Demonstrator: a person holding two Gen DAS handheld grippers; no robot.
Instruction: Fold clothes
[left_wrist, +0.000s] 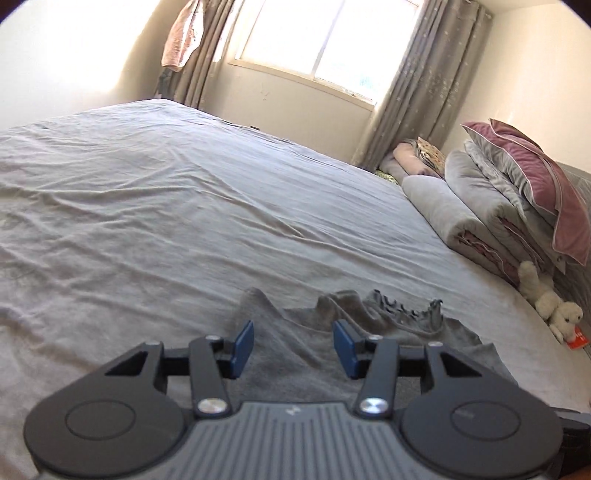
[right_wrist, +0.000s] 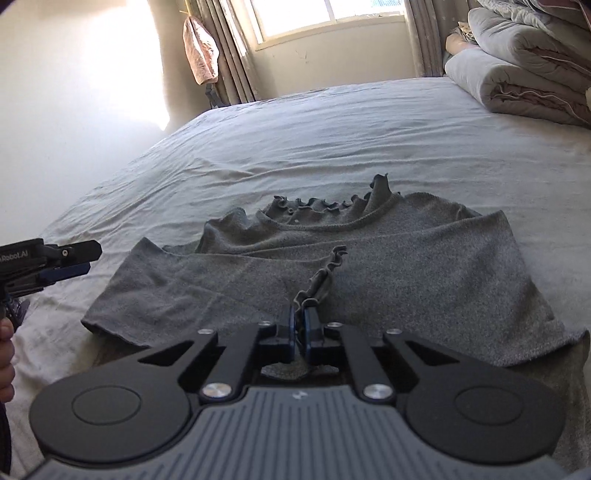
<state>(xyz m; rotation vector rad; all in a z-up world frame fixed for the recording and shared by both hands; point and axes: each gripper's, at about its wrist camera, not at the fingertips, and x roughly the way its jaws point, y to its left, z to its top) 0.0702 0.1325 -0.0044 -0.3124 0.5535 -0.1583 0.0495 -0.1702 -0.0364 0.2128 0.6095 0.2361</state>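
Right gripper (right_wrist: 300, 328) pads clamped on a frilled edge of the one grey knit top (right_wrist: 369, 266), spread on the bed (right_wrist: 332, 140). Left gripper (left_wrist: 293, 345) fingers apart, empty, over the top's edge. Only the right view shows its side label, probably "RoboLAI". Two folded quilts (left_wrist: 476, 210); one plush toy (left_wrist: 554, 306), left view only.

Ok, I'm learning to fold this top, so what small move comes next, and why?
Probably bring the open left gripper down to pinch the grey top near its left edge. The right gripper is shut on the ruffled sleeve cuff, but the left one hovers over the fabric holding nothing, so the top cannot be lifted evenly.
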